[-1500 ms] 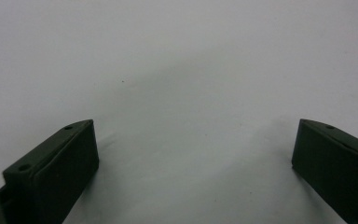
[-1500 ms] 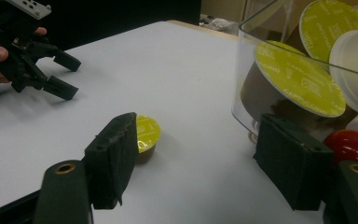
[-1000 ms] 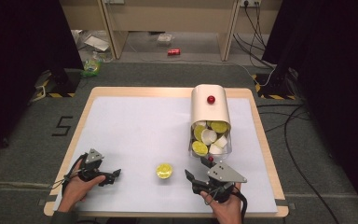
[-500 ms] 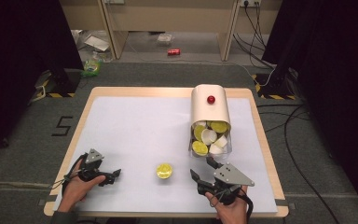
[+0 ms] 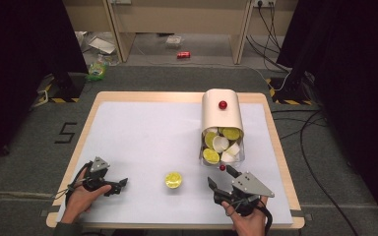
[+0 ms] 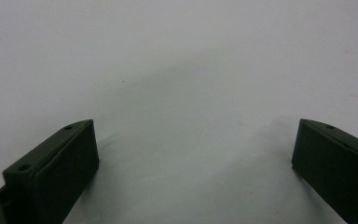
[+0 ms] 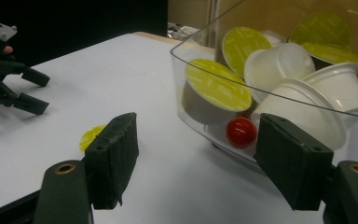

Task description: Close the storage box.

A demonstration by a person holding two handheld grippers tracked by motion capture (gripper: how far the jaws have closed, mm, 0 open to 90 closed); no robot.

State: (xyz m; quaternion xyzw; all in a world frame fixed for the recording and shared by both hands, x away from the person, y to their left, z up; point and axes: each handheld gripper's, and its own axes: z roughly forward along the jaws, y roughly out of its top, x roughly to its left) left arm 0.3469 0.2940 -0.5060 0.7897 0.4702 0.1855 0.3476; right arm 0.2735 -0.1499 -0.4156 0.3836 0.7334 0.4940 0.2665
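The right hand-held gripper (image 5: 222, 177) hovered near the bench's (image 5: 142, 132) front edge, jaws spread and empty. A lone yellow-lidded white plastic capsule (image 5: 173, 180) lay just to its left, between it and the left hand-held gripper (image 5: 123, 184), also released. Just beyond the right jaws stood the clear plastic bin (image 7: 242, 140) of capsules under a cream curved lid (image 5: 221, 110), small red knob (image 7: 241, 132) in front.

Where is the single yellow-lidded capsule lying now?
In the high view, the capsule lies alone on the white table, near its front edge, between both grippers and left of the clear container.
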